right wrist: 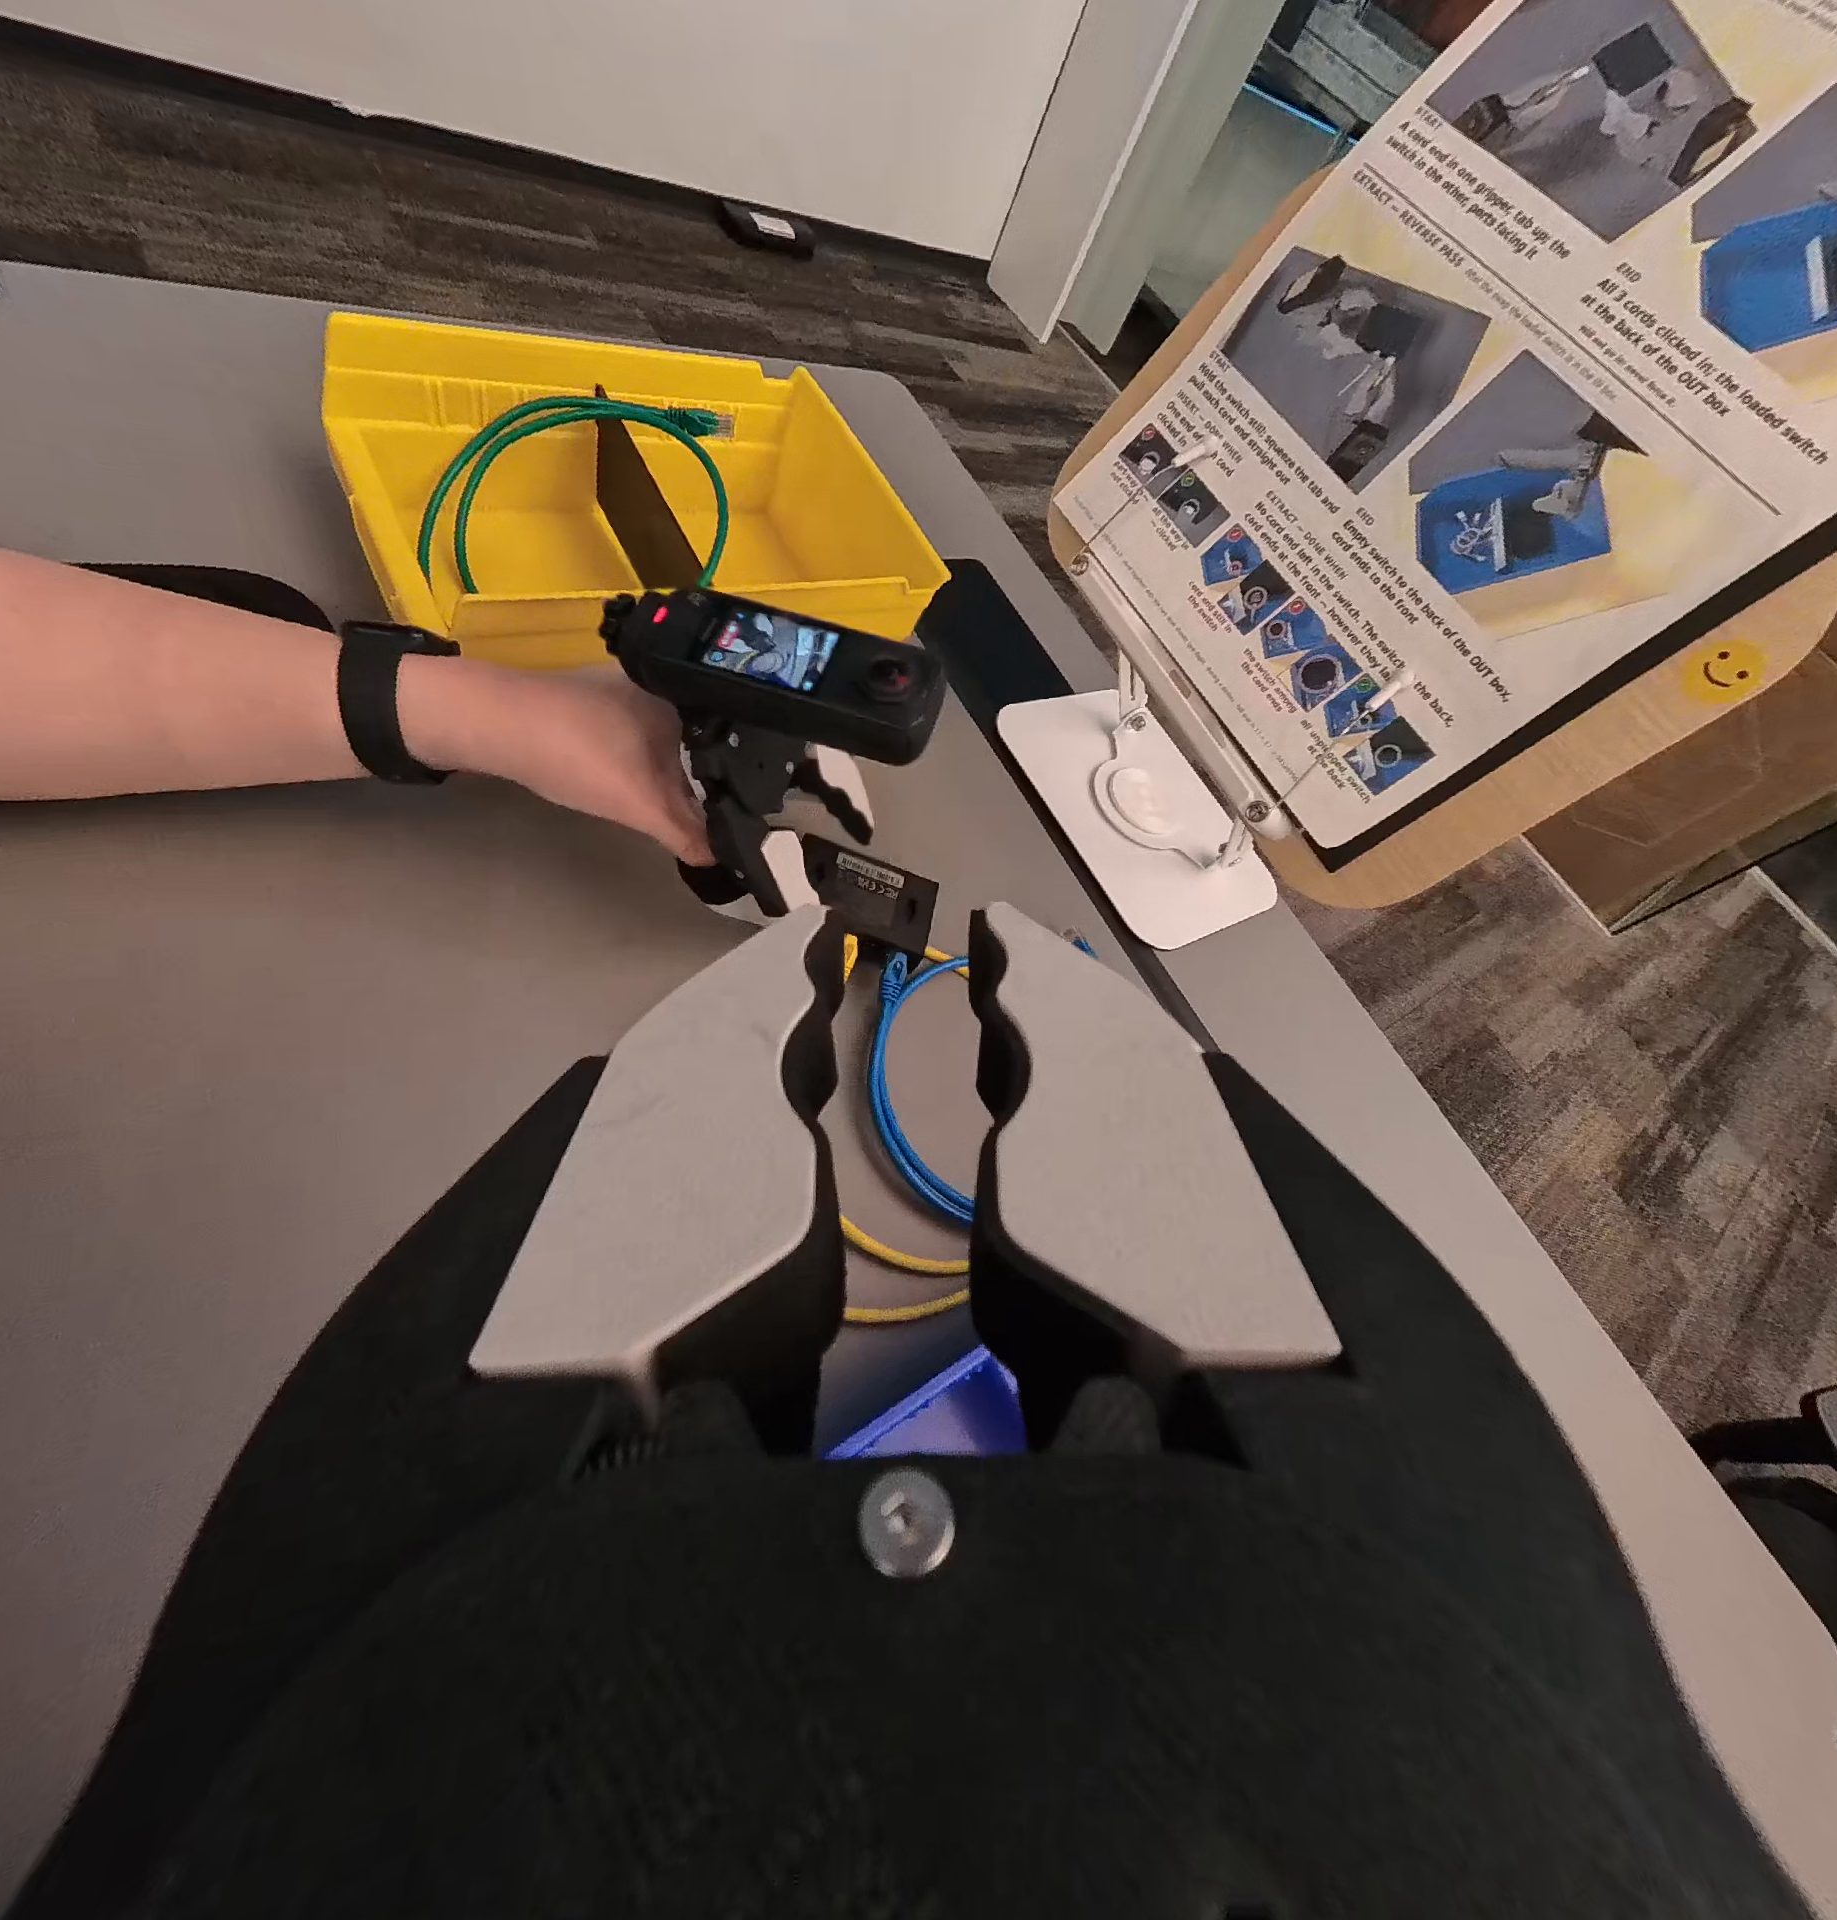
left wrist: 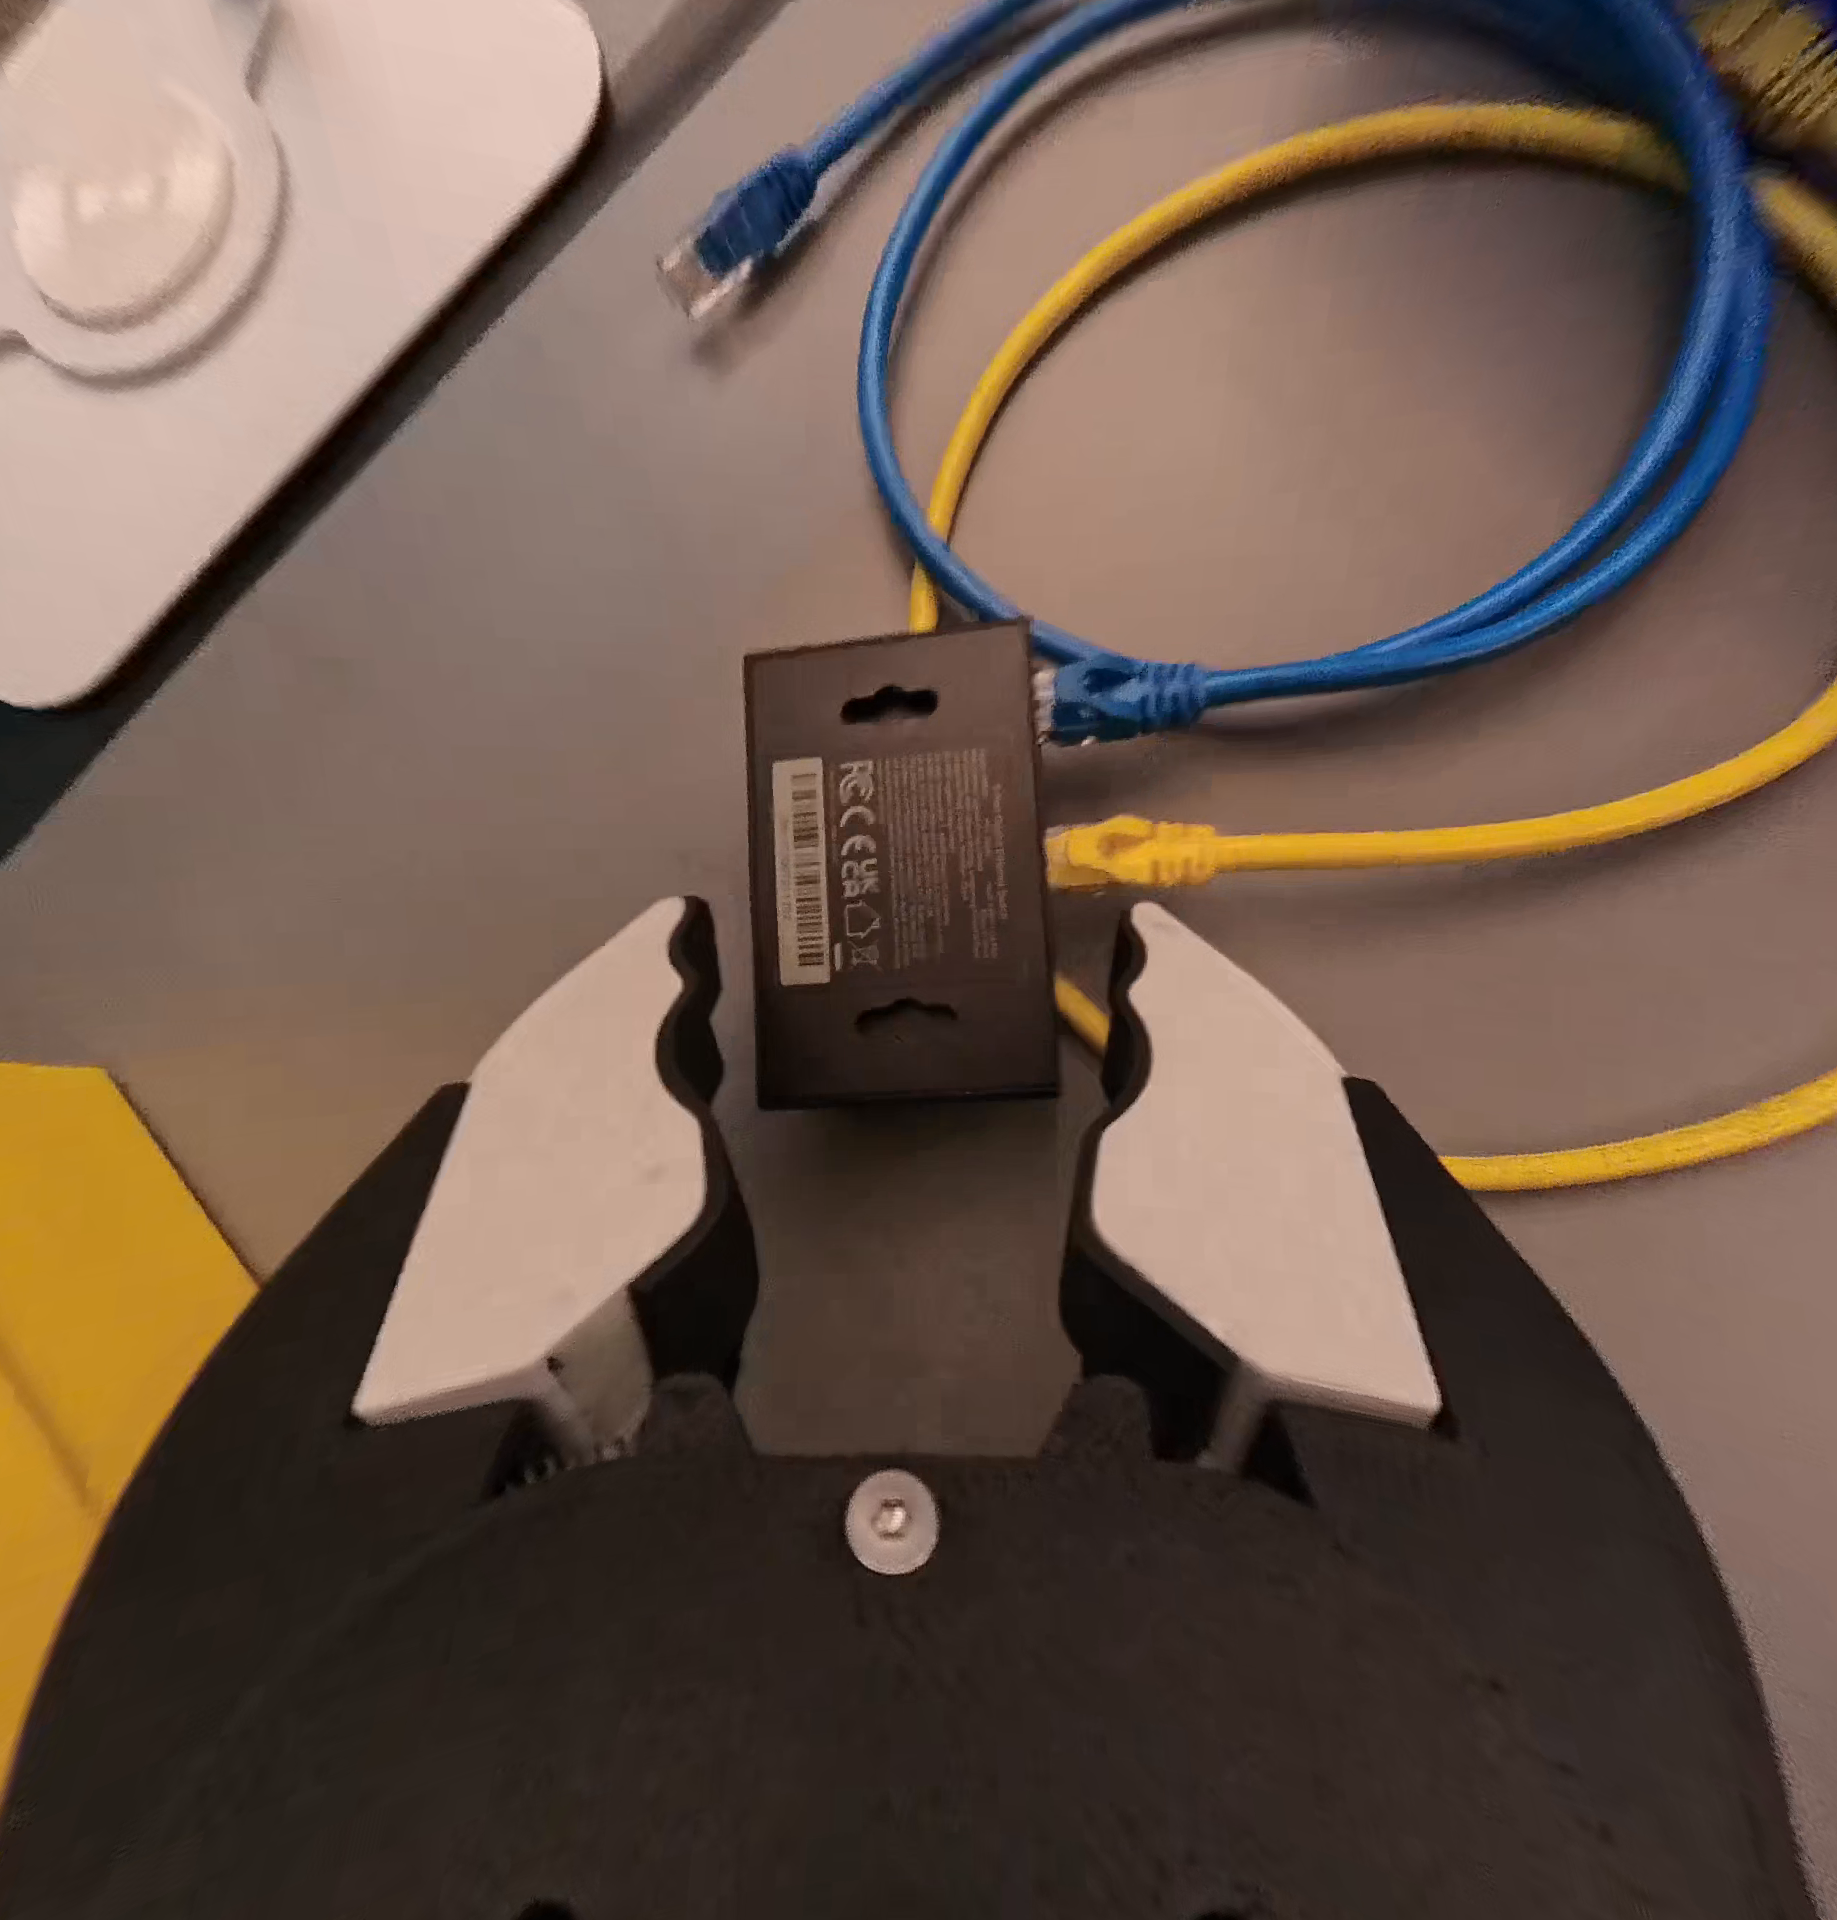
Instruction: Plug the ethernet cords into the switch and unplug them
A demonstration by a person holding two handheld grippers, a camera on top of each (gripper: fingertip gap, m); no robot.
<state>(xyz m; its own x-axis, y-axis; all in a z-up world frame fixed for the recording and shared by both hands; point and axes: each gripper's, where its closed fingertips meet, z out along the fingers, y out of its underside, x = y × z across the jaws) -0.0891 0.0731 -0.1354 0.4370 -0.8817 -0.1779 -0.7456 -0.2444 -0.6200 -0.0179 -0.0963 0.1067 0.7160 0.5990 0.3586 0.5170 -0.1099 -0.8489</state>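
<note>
Your left claw (left wrist: 909, 914) is wide apart around the small black box switch (left wrist: 898, 868) on the grey table (left wrist: 426, 727). A blue cord (left wrist: 1122, 698) and a yellow cord (left wrist: 1132, 854) are plugged in. Your right claw (right wrist: 898, 920) is apart too, empty, near the switch (right wrist: 872, 894).

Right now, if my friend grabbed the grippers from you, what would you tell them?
Left gripper: open, fingers either side of the switch, not clamped on it.
Right gripper: open, empty, above the cord loops, pointing at the switch.
The switch lies label side up on the table. The blue cord and yellow cord each have one end at its ports; whether they are fully clicked in I cannot tell. The blue cord's other end lies loose on the table.
The green cord is in the yellow bin, not plugged in.
Left to do: likely grip the switch, then handle the green cord.
</note>
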